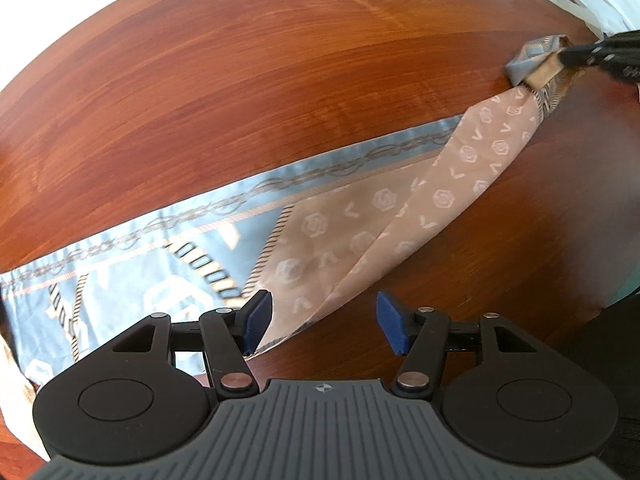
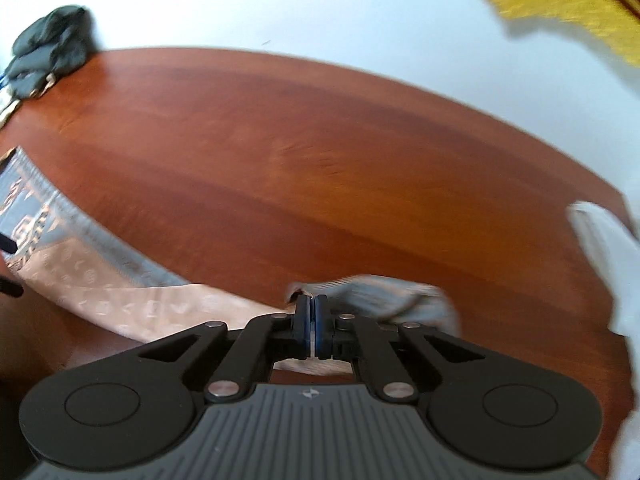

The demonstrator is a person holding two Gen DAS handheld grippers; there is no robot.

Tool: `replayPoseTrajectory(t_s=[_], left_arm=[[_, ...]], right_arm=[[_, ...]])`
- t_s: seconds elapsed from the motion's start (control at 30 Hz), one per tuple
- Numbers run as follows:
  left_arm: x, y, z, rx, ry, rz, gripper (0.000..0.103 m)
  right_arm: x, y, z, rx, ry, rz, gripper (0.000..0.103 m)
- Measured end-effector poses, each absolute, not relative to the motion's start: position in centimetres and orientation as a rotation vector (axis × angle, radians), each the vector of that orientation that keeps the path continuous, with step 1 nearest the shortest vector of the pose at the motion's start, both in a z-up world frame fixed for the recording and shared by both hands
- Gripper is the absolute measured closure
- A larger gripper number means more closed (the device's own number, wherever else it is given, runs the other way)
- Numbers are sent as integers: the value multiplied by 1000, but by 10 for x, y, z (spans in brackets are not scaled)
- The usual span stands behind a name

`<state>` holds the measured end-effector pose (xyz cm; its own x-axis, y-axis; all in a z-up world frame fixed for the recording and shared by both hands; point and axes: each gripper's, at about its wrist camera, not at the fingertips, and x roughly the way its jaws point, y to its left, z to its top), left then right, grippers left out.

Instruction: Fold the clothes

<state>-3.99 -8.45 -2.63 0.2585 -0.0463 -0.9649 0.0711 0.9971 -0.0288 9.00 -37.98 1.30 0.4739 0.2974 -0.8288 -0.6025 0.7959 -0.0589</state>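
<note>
Two grippers: right gripper [image 2: 312, 322] jaws clamped on tan-and-grey patterned silky scarf [image 1: 360, 216] corner; left gripper [image 1: 324, 320] jaws open, empty. Risk: slippery fabric slides across wooden desk [image 1: 240, 80], skewing fold.

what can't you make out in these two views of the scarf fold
- Scarf, left wrist view: its near left part is hidden behind the open left gripper and cut off by the left edge.
- Scarf corner, right wrist view: blurred, so how much cloth the shut right gripper pinches is unclear.
- Dark bundle, right wrist view: blurred, kind of item unclear.
- White cloth, right wrist view: cut off by the right edge.
</note>
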Motion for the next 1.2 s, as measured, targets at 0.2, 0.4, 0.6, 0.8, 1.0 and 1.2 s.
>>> replayPoseTrajectory(t_s=[0.2,0.4,0.6,0.8,1.0,1.2], left_arm=[[-29,-108,-34,34,1313,-106,42],[-21,-131,-40,50,1322,-116,42],[-16,-147,-44,61,1340,-110,42],[-16,-154,-50,76,1360,-82,42],[-16,-157,-50,71,1364,-47,42],[-18,-156,-48,57,1368,-24,42]], right_arm=[[96,-434,38,-377,886,465,101],[103,-491,45,-374,873,357,101],[108,-547,48,-348,856,241,101],[112,-582,43,-336,865,176,101],[105,-609,36,-324,891,185,101],[90,-625,30,-312,936,191,101]])
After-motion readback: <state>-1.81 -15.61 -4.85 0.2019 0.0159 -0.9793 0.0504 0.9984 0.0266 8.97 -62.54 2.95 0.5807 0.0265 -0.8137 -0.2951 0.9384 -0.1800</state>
